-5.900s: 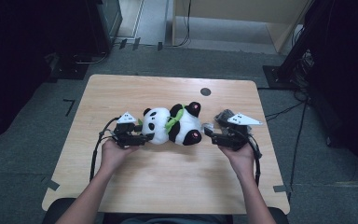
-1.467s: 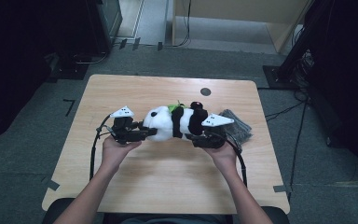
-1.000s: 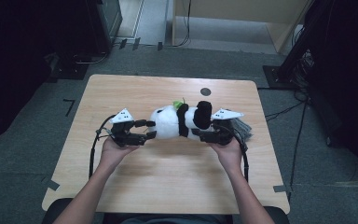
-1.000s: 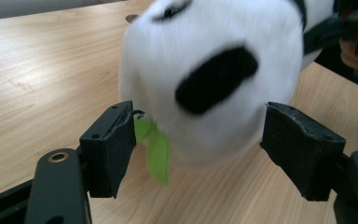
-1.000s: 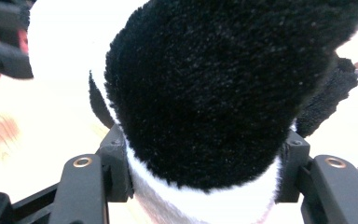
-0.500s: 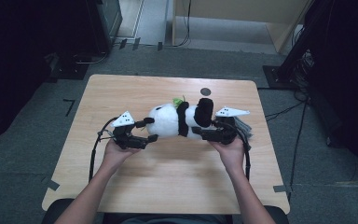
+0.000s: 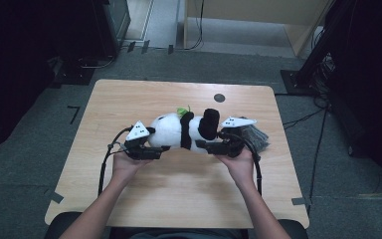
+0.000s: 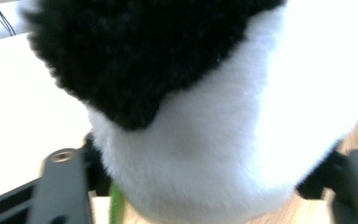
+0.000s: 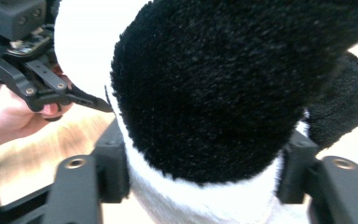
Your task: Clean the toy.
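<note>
A plush panda (image 7: 184,132) lies on its side mid-surface (image 7: 179,189), bearing no legible label. The left gripper (image 7: 155,151), jaws just closing, pinches its white head end; the right gripper (image 7: 206,147), jaws just widening, clasps its black-and-white rear. Both forearms reach in level.

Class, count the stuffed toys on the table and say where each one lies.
1. The plush panda lies on its side near the middle of the wooden table, between the left gripper and the right gripper. Nothing suggests another is hidden.
</note>
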A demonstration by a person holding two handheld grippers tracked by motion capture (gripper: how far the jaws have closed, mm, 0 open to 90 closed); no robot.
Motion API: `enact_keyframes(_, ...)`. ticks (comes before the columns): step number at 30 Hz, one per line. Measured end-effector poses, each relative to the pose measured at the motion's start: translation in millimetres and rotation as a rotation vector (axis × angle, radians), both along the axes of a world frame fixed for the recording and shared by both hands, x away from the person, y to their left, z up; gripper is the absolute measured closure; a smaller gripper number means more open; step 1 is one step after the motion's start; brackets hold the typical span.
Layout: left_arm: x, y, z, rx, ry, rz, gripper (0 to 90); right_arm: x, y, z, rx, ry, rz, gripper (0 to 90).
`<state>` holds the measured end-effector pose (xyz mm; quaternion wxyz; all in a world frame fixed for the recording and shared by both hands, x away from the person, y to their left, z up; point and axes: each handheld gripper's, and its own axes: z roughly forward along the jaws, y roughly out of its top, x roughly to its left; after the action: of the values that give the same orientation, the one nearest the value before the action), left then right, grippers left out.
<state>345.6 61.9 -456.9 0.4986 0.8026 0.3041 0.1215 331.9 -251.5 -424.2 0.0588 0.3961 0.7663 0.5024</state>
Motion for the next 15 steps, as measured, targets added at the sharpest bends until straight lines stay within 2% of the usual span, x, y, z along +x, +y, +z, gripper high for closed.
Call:
enact_keyframes(3,0.6,1.4,1.9,-0.014,0.014,-0.006,39.3,0.6,-0.6,-0.5,-0.016,-0.022,-0.002,26.6)
enact_keyframes(5,3.2,4.2,4.1,-0.038,0.037,-0.01,41.6,1.3,-3.3,-1.2,-0.022,-0.041,0.005,21.1)
enact_keyframes(6,5.4,7.0,6.0,-0.06,0.06,-0.015,42.2,1.9,-5.3,-1.9,-0.016,-0.052,0.015,20.1)
enact_keyframes(7,6.2,8.9,7.5,-0.071,0.064,-0.014,42.5,2.2,-9.2,-2.9,-0.003,-0.071,0.033,19.0)
enact_keyframes(9,6.9,11.1,10.1,-0.074,0.067,-0.018,43.1,1.8,-14.1,-4.3,0.005,-0.105,0.056,18.0)
enact_keyframes(12,8.2,14.7,13.7,-0.079,0.083,-0.016,43.7,1.4,-18.5,-8.0,0.013,-0.126,0.075,17.4)
enact_keyframes(15,12.4,23.6,15.5,-0.122,0.12,0.002,44.0,0.3,-21.9,-10.4,-0.012,-0.14,0.087,17.5)
